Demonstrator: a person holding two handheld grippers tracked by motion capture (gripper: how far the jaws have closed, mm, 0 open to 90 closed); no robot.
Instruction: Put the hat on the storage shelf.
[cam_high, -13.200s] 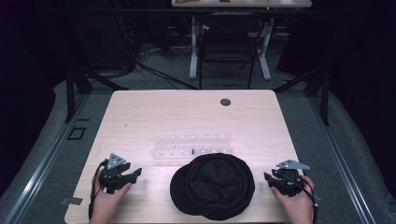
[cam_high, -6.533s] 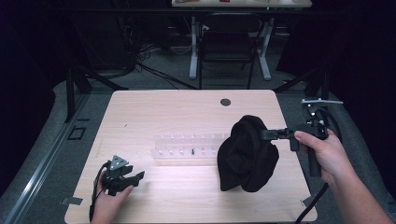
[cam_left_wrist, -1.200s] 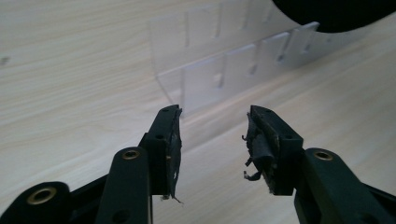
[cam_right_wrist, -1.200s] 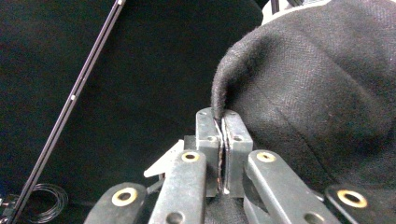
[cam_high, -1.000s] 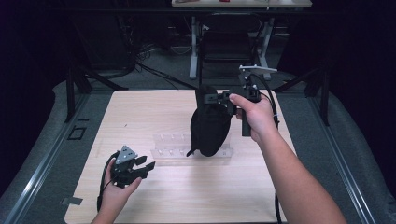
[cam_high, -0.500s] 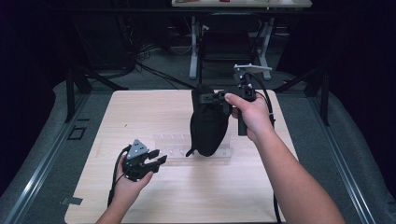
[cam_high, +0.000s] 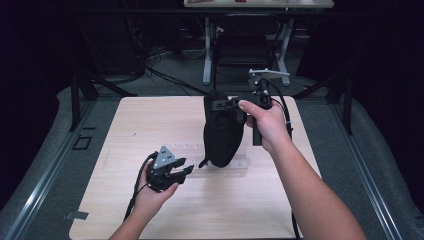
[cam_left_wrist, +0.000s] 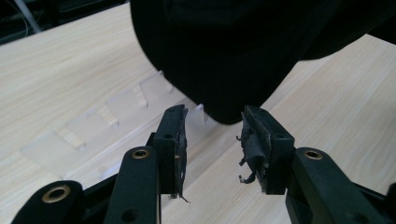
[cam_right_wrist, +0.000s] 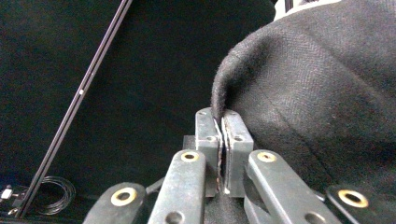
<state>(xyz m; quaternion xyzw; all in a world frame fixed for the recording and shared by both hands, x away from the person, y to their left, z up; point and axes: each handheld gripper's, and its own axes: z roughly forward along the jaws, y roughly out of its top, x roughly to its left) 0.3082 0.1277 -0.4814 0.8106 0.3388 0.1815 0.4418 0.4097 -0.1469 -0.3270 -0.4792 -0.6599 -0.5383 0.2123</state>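
Hat (cam_high: 222, 132) hangs clamped in right tongs (cam_right_wrist: 223, 122); left tongs (cam_left_wrist: 212, 133) agape, seemingly just below.

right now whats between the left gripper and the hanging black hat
Nothing solid: in the left gripper view the left gripper has open jaws just short of the black hat's lowest edge. Below that gap lie the clear plastic rack and bare table.
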